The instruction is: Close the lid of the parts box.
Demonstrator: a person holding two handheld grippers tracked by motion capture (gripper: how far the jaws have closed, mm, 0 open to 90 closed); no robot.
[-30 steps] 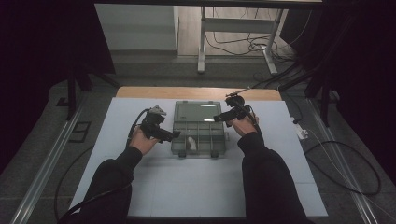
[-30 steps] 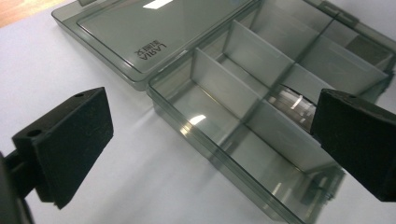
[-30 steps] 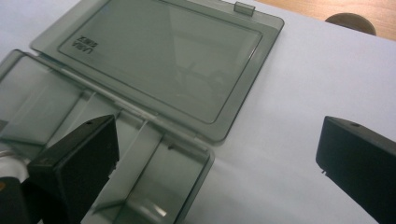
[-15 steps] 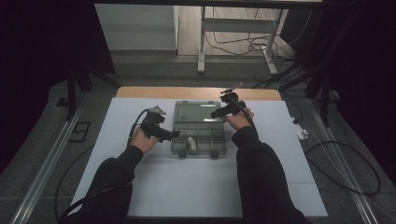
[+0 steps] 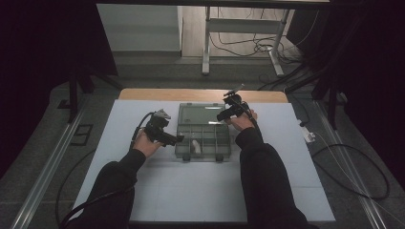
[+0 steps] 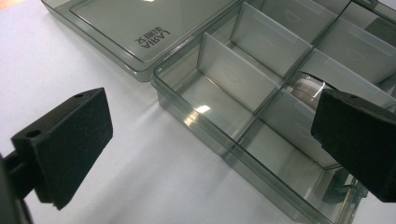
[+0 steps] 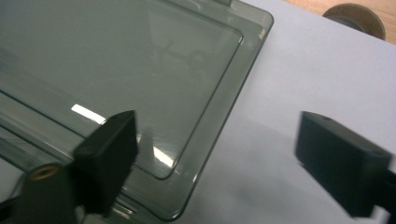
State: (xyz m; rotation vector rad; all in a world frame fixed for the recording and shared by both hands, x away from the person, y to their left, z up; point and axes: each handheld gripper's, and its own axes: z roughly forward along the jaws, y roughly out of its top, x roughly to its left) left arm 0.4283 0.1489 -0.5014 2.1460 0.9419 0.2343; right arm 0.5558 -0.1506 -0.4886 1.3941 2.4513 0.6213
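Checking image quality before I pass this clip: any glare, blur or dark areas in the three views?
High view: dim, black surroundings, only the white table lit, a glare streak on the lid. Left gripper view: sharp, small highlights in the box, near jaws slightly soft. Right gripper view: soft all over, bright reflections on the lid, left jaw blurred.

The person wears long black sleeves (image 5: pixel 265 176) that cover both forearms down to the wrists. Each hand carries a black gripper: the left gripper (image 5: pixel 179 139) has a grey plate on top and a dark cable trailing from it, the right gripper (image 5: pixel 220 117) is all black. The jaws are flat, matte black blocks, each with a small round hole.
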